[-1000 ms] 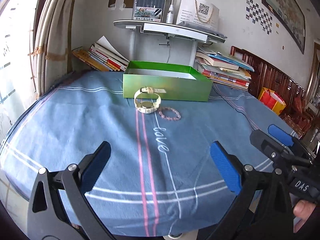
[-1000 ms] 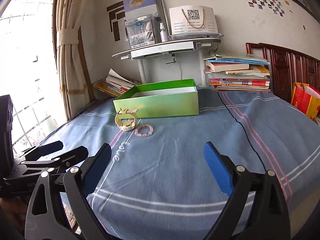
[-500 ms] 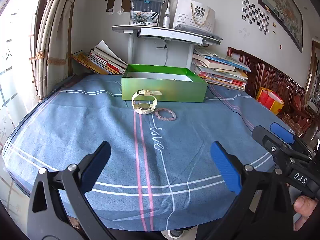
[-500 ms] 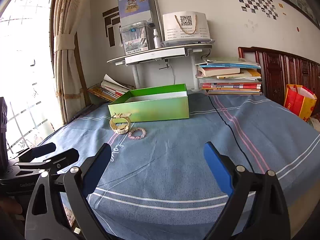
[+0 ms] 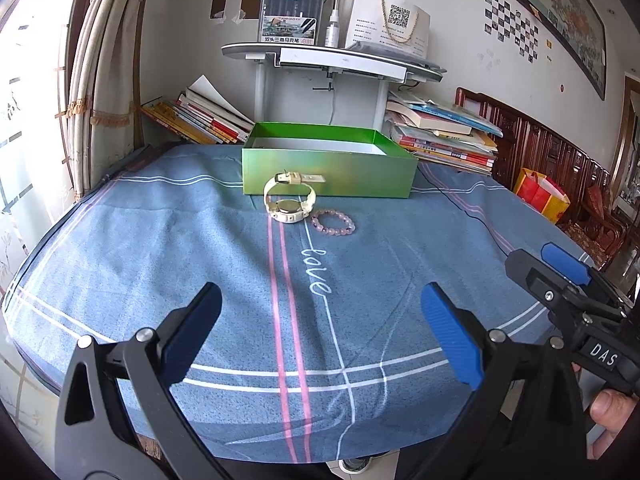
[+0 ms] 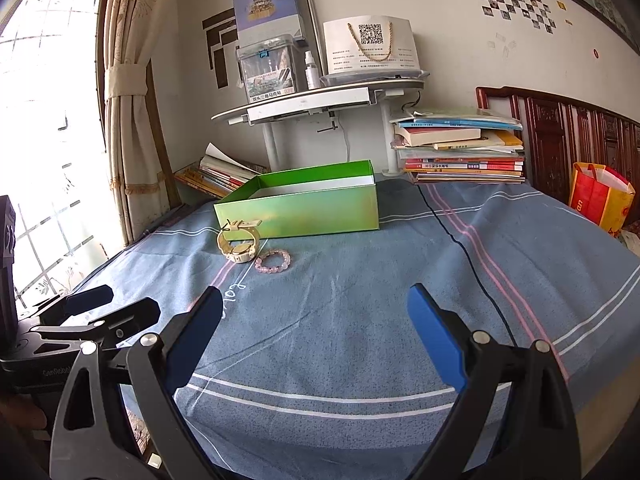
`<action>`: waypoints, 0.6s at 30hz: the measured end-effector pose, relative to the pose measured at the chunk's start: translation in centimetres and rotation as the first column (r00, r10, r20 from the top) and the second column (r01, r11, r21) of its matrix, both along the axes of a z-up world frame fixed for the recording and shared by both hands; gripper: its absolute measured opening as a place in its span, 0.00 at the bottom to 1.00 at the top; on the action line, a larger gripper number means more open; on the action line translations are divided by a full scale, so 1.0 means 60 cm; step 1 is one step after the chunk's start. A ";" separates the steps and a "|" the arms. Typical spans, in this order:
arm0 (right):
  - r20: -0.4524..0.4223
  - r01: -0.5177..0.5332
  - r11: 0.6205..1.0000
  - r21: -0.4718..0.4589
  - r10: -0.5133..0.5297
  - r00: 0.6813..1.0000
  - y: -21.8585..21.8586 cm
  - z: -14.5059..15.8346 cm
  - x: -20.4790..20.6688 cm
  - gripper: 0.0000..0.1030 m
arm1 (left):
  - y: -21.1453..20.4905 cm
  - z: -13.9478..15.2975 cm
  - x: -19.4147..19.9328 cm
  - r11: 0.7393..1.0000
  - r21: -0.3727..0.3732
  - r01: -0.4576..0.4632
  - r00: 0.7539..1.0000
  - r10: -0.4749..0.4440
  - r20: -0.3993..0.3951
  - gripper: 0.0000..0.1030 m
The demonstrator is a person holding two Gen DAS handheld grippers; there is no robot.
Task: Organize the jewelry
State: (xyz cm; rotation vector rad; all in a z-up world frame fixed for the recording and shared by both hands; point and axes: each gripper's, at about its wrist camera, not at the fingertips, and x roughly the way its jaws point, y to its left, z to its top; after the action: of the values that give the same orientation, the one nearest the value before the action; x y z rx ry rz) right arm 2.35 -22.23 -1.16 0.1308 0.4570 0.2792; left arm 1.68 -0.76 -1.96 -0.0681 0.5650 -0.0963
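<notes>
A cream wristwatch [image 5: 289, 200] [image 6: 239, 242] stands on its edge on the blue cloth, just in front of an open green box [image 5: 328, 165] [image 6: 304, 204]. Right beside the watch lies a pink bead bracelet [image 5: 333, 222] [image 6: 273, 261]. My left gripper [image 5: 320, 332] hangs open over the near part of the table, well short of the jewelry. My right gripper [image 6: 314, 332] is open too, at about the same distance, nothing between its fingers. Each gripper shows at the edge of the other's view, the right one [image 5: 568, 280] and the left one [image 6: 100, 308].
The table carries a blue cloth [image 5: 200, 248] with pink and white stripes. Behind the box stands a grey shelf stand [image 5: 332, 60] with stacked books [image 5: 440, 136] [image 6: 460, 152] on both sides. A black cable [image 6: 464, 248] runs across the cloth. A curtain [image 6: 128, 100] hangs left.
Both grippers have pulled back and risen a little, so the table's near edge now shows. The watch, bracelet and box have not moved. Both grippers stay open.
</notes>
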 end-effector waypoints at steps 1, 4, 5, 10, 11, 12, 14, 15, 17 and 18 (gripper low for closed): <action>-0.002 0.001 1.000 0.001 -0.001 1.000 0.000 -0.001 0.001 0.89 | 0.001 -0.001 0.002 1.000 0.000 0.000 1.000 0.000 -0.001 0.96; -0.011 0.004 1.000 0.002 -0.004 1.000 -0.001 -0.005 0.005 0.89 | 0.004 -0.004 0.009 1.000 0.013 -0.003 1.000 0.003 -0.002 0.96; -0.013 0.004 1.000 0.000 -0.004 1.000 -0.001 -0.007 0.006 0.89 | 0.006 -0.005 0.014 1.000 0.022 -0.004 1.000 0.004 -0.003 0.96; -0.032 0.003 1.000 0.002 -0.003 0.999 -0.001 -0.016 0.015 0.89 | 0.019 -0.009 0.052 0.996 0.090 -0.025 1.000 0.025 -0.003 0.96; -0.037 0.003 1.000 0.002 -0.003 0.999 -0.001 -0.019 0.018 0.89 | 0.022 -0.009 0.066 0.993 0.110 -0.035 0.999 0.035 0.000 0.96; -0.039 0.003 1.000 0.002 -0.003 0.999 -0.001 -0.020 0.020 0.89 | 0.027 -0.009 0.081 0.991 0.125 -0.043 0.999 0.044 -0.001 0.96; -0.051 0.001 1.000 0.001 -0.001 0.999 0.000 -0.025 0.027 0.89 | 0.034 -0.005 0.111 0.988 0.145 -0.054 0.998 0.055 -0.003 0.95; -0.058 -0.002 1.000 0.000 0.002 0.998 0.000 -0.027 0.030 0.89 | 0.038 -0.002 0.130 0.986 0.155 -0.058 0.998 0.059 -0.004 0.93; -0.072 -0.007 1.000 -0.003 0.006 0.997 0.001 -0.032 0.038 0.89 | 0.041 0.001 0.163 0.984 0.171 -0.050 0.998 0.054 -0.021 0.89; -0.077 -0.005 1.000 -0.001 0.005 0.997 0.001 -0.034 0.041 0.89 | 0.042 -0.001 0.183 0.984 0.174 -0.040 0.998 0.048 -0.041 0.84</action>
State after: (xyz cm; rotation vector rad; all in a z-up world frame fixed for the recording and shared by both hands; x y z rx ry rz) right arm 4.82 -22.18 -3.21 0.1395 0.5341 0.2798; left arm 12.69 1.74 -2.00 0.0865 0.6148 -0.0020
